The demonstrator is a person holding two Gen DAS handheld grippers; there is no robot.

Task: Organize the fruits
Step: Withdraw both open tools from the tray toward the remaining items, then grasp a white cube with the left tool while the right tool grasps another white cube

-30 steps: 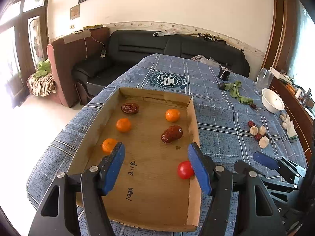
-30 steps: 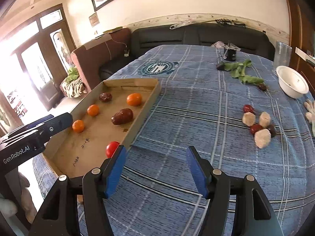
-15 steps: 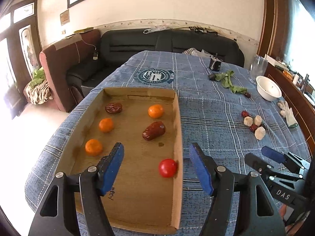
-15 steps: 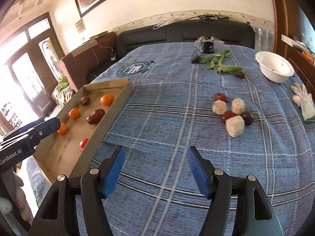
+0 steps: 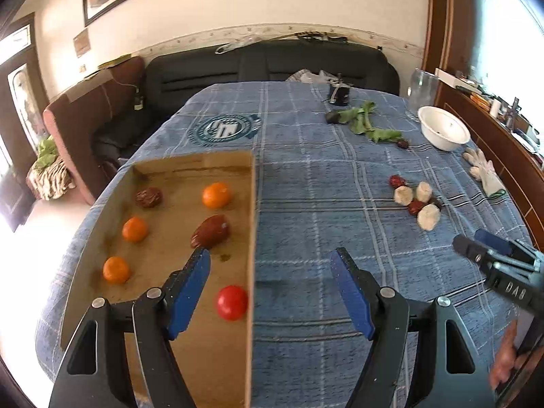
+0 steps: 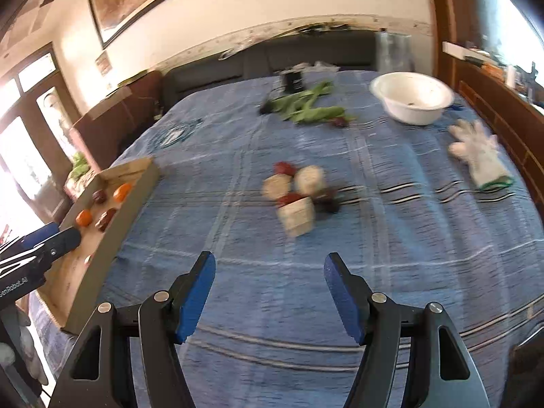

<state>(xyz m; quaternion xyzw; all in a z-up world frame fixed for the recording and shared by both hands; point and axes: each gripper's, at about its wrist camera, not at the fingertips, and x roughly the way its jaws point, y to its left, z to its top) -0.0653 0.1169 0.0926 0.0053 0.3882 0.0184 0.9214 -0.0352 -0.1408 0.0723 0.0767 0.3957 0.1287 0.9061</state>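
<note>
A cardboard tray [image 5: 253,224] lies on the blue checked tablecloth at the left. It holds three oranges [image 5: 216,195], two brown dates [image 5: 210,231] and a red tomato [image 5: 232,302]. My left gripper [image 5: 270,292] is open and empty, straddling the tray's right wall near the tomato. A cluster of red dates and pale chunks [image 6: 295,197] lies mid-table; it also shows in the left wrist view [image 5: 416,200]. My right gripper [image 6: 269,295] is open and empty, short of that cluster. The tray shows at the left of the right wrist view [image 6: 112,231].
A white bowl [image 6: 411,102], a white glove [image 6: 476,153], green leaves [image 6: 306,108] and a small dark object [image 6: 292,81] lie at the far side of the table. A black sofa [image 5: 272,68] stands behind the table.
Both grippers have swung to the right. The tray has shifted left in both views. The fruit cluster is now closer and more central in the right wrist view. Both stay open.
</note>
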